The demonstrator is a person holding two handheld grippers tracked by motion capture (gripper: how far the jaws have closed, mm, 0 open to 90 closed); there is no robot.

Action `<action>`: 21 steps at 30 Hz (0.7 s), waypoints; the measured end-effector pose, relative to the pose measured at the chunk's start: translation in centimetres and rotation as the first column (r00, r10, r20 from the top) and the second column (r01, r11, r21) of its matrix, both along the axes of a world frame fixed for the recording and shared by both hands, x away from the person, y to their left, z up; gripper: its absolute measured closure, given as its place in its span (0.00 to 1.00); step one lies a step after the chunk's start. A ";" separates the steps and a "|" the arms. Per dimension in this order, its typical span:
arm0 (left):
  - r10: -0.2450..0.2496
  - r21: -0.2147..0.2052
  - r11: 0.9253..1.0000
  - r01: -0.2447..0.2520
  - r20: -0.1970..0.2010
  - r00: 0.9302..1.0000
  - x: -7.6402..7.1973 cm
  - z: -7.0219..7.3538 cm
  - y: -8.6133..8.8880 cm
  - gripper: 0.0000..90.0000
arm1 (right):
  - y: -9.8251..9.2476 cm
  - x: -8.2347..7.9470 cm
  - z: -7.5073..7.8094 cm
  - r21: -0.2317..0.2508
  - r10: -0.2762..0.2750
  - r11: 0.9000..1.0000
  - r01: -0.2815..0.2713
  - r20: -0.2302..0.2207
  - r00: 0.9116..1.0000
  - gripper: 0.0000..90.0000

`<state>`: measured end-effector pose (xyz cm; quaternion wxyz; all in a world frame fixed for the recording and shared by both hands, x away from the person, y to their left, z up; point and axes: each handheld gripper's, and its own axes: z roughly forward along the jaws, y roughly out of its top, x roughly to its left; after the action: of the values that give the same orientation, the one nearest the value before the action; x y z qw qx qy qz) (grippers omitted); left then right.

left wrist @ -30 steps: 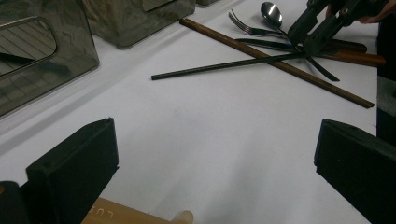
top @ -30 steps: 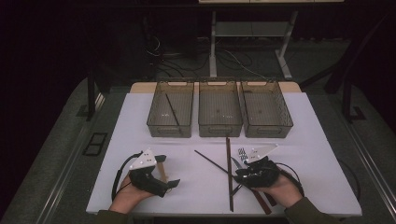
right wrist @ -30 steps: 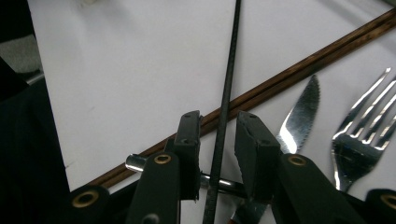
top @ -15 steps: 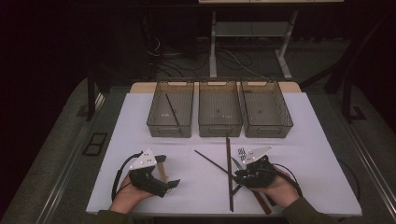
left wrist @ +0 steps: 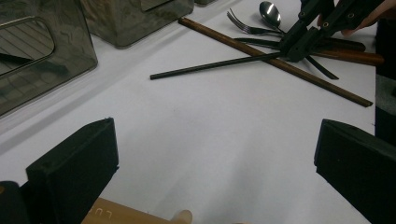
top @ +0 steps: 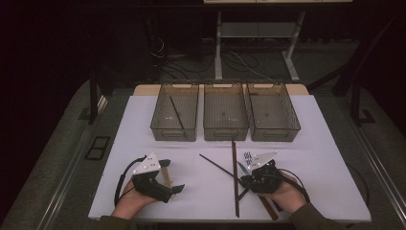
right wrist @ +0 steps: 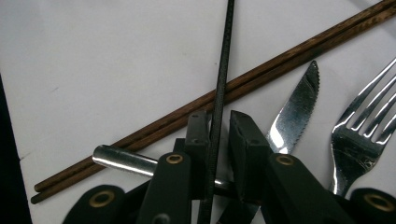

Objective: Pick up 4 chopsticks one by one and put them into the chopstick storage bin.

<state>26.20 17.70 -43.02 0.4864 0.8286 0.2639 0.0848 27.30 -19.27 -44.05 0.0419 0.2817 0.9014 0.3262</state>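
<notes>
High view: three smoky, see-through bins stand in a row at the far edge of a white table [top: 143, 143]. The left bin [top: 174, 117] holds a single black chopstick [top: 177, 112] lying slantwise on its floor; the middle bin [top: 225, 117] and the right bin [top: 273, 117] show nothing more than a few small specks on their floors. On the near side of the bins, below the gap between the middle and right ones, a heap of cutlery lies on the table: a pair of brown wooden chopsticks [top: 235, 177] running straight toward the near edge, crossed by a thin black chopstick [top: 218, 165]. The right gripper [top: 246, 181] sits at that crossing. The left gripper [top: 174, 189] rests well to the left of the heap, below the left bin.

Left gripper view: the left gripper's jaws stand spread wide with bare table between them. A pale wooden piece [left wrist: 135, 215] shows at the bottom edge. Beyond, right of the bins, the right gripper [left wrist: 292, 49] meets the black chopstick [left wrist: 215, 65] where it crosses the wooden chopsticks [left wrist: 275, 63]; a fork [left wrist: 247, 29] and a spoon [left wrist: 270, 13] lie behind.

Right gripper view: the right gripper's [right wrist: 218, 135] jaws, just now closing, stand either side of the black chopstick [right wrist: 223, 70], one pad against it, the other a sliver off. The wooden chopsticks [right wrist: 243, 86] pass beneath, with a serrated knife [right wrist: 294, 114] and the fork [right wrist: 364, 130] to the right.
</notes>
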 end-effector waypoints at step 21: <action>-0.002 0.000 1.000 0.002 0.001 1.000 0.0 0.0 0.0 0.00 | -0.1 0.1 0.0 0.001 -0.022 1.000 0.022 -0.005 1.000 0.94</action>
<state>26.18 17.67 -43.01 0.4867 0.8288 0.2628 0.0844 27.43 -19.42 -44.08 0.0429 0.2922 0.8982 0.3256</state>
